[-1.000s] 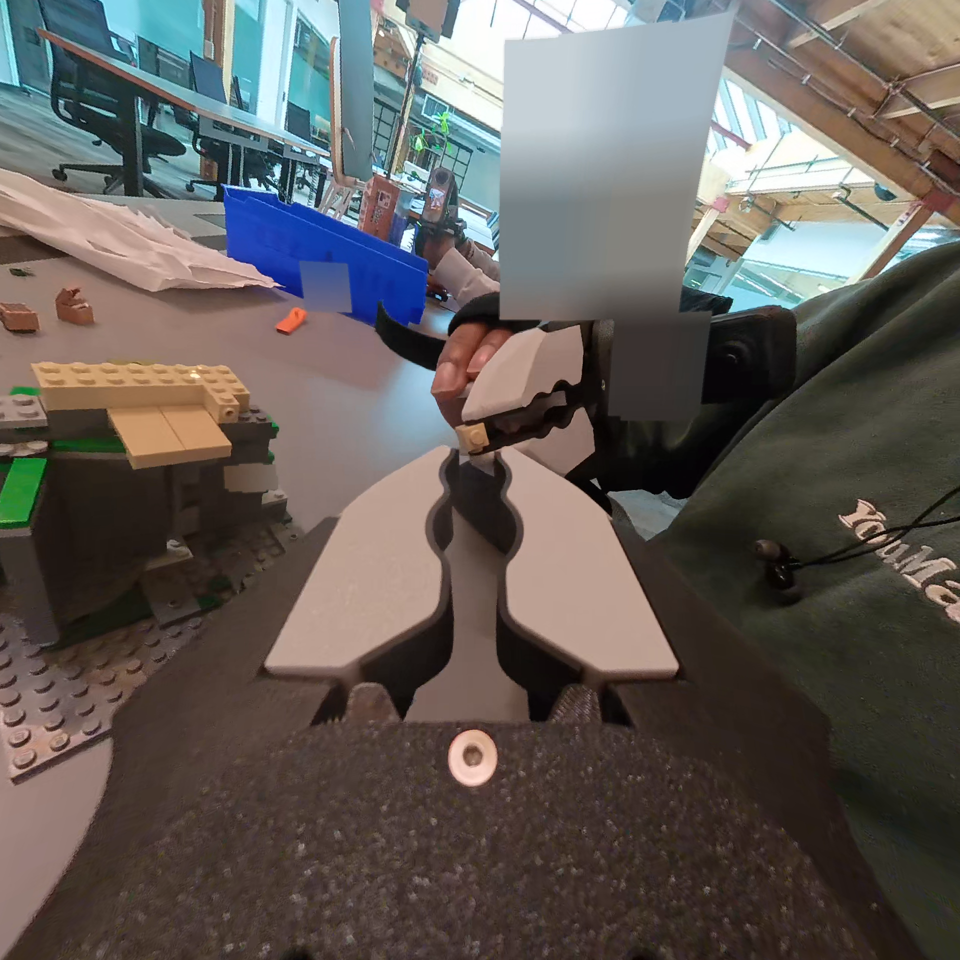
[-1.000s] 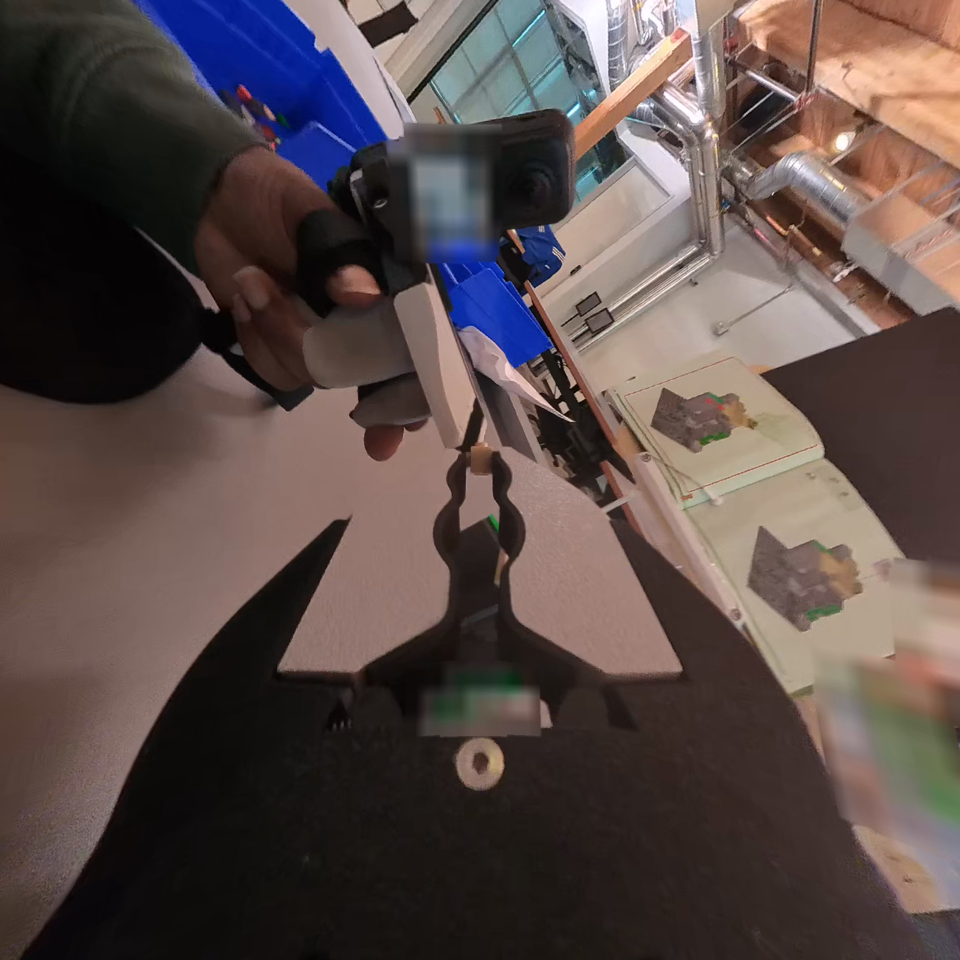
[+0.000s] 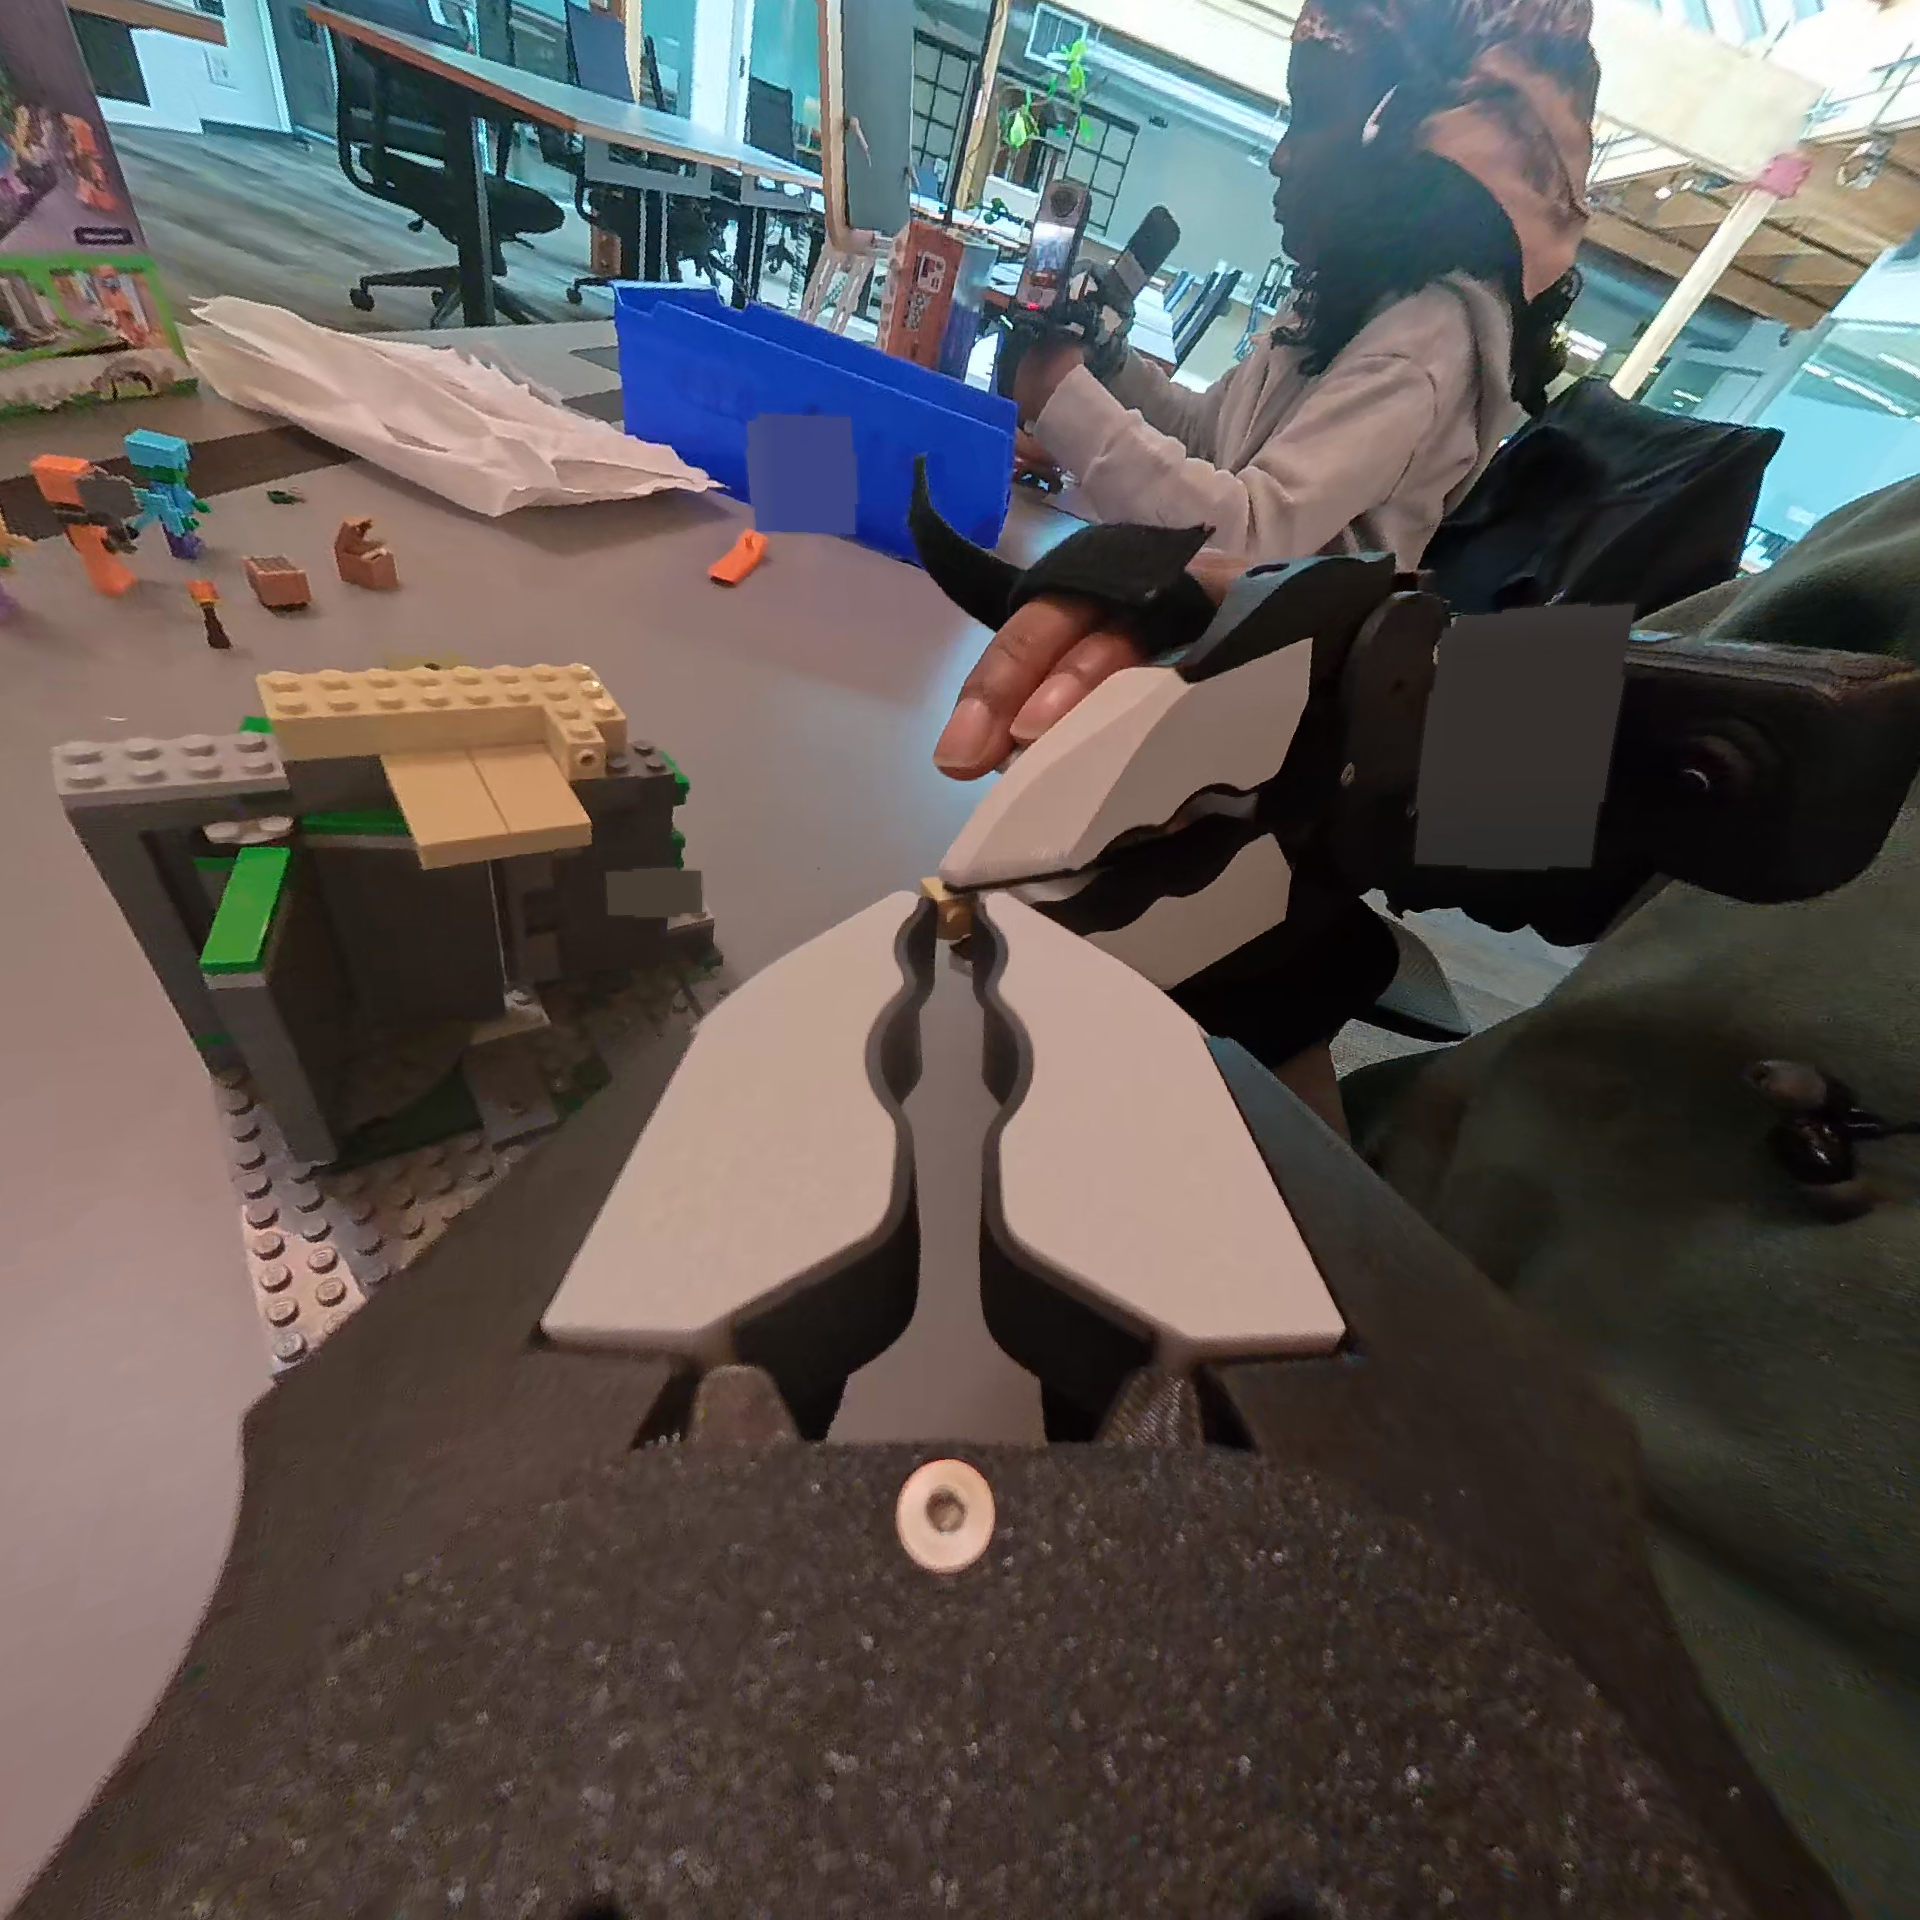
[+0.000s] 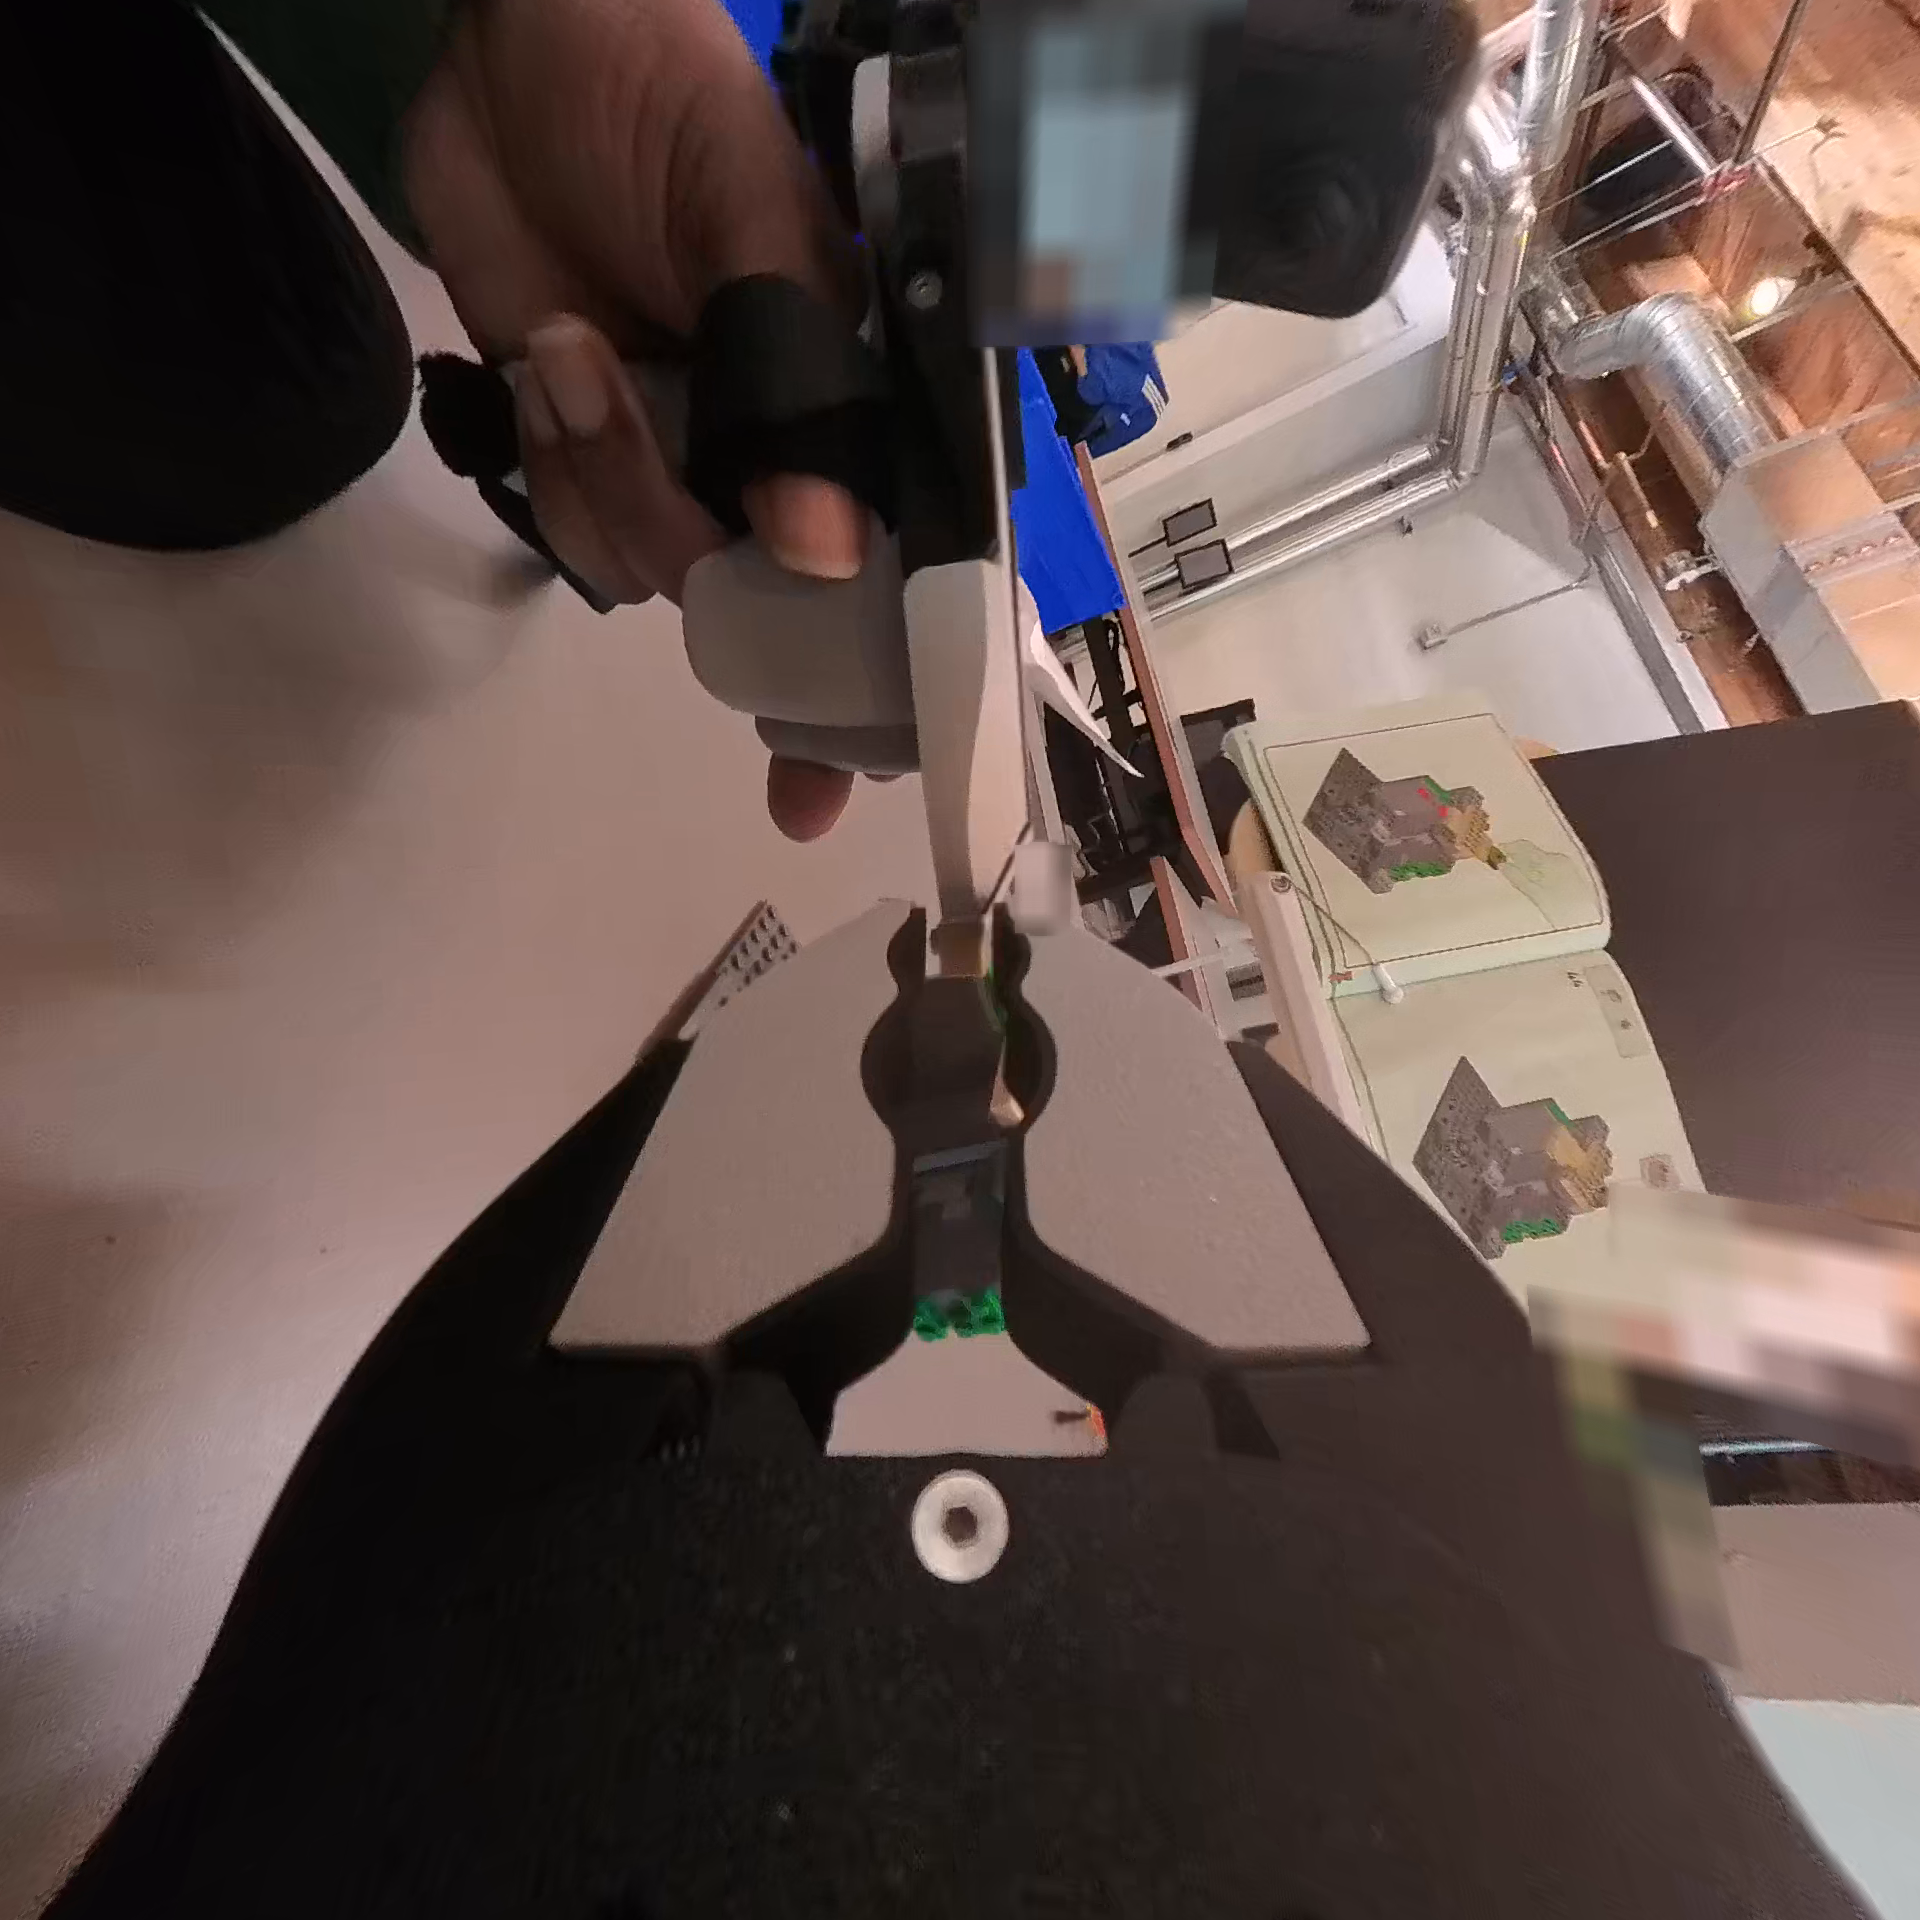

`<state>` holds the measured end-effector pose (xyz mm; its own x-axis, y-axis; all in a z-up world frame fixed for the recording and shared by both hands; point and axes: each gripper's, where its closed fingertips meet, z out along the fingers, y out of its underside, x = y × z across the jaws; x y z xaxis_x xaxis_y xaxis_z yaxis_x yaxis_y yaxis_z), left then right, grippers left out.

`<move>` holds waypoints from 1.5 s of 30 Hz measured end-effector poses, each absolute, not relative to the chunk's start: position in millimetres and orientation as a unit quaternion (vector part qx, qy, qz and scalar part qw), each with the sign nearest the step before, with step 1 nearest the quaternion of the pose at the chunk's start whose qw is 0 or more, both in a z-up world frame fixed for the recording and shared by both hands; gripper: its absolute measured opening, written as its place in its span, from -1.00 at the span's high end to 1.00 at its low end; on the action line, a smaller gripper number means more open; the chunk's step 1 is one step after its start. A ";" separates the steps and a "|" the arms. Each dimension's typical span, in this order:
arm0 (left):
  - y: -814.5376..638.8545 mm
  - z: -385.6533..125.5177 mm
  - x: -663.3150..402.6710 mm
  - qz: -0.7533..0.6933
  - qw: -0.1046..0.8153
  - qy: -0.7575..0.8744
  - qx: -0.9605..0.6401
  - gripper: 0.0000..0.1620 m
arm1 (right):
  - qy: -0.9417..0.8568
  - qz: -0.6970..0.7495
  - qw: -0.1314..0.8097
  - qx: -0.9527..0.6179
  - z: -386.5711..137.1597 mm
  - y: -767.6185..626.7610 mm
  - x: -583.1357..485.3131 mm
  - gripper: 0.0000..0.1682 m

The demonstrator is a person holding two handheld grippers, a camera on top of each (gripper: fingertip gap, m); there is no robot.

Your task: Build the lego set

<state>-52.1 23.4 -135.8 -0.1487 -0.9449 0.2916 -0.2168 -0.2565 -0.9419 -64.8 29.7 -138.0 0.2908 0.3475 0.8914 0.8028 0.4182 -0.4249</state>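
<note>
A small tan brick (image 3: 948, 906) sits where the two grippers meet tip to tip. My left gripper (image 3: 951, 920) is shut on it from below. My right gripper (image 3: 954, 883) comes in from the right and pinches the same brick at its top. In the right wrist view the tan brick (image 4: 961, 951) sits between my right gripper's tips (image 4: 958, 925), and the left gripper reaches down onto it edge-on. The grey, green and tan lego build (image 3: 416, 883) stands on a grey studded baseplate (image 3: 312, 1226) to the left. It also shows through the finger gap in the right wrist view (image 4: 956, 1247).
A blue bin (image 3: 727, 416), a white paper bag (image 3: 416, 416), minifigures (image 3: 125, 499), brown pieces (image 3: 312, 566) and an orange piece (image 3: 738, 556) lie on the grey table beyond. A person (image 3: 1351, 416) sits at the back right. An open instruction booklet (image 4: 1434, 831) lies to the right.
The two grippers have closed in on each other. The tan brick held by the right gripper now sits between the left gripper's tips. The left view has swung toward the build.
</note>
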 end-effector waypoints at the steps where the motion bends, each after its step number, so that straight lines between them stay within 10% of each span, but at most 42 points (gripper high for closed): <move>1: 23.6 -136.4 -51.8 -0.554 0.326 0.514 -0.567 0.93 | -0.567 -0.185 0.621 -0.508 -138.9 30.3 -64.6 0.88; 23: 145.3 -193.6 -38.2 -0.375 0.420 0.527 -0.637 0.56 | -0.260 0.116 0.638 -0.715 -139.6 88.6 4.3 0.90; 45: 125.3 -195.7 -27.0 -0.347 0.442 0.549 -0.619 0.91 | -0.282 0.101 0.652 -0.696 -148.0 97.4 16.6 0.90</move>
<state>-27.0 125.3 -195.7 0.1559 -0.9861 -0.0568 -0.3733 -0.0056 -0.9277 16.6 97.4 -148.0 0.8202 0.5246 0.2281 0.2614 0.0109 -0.9652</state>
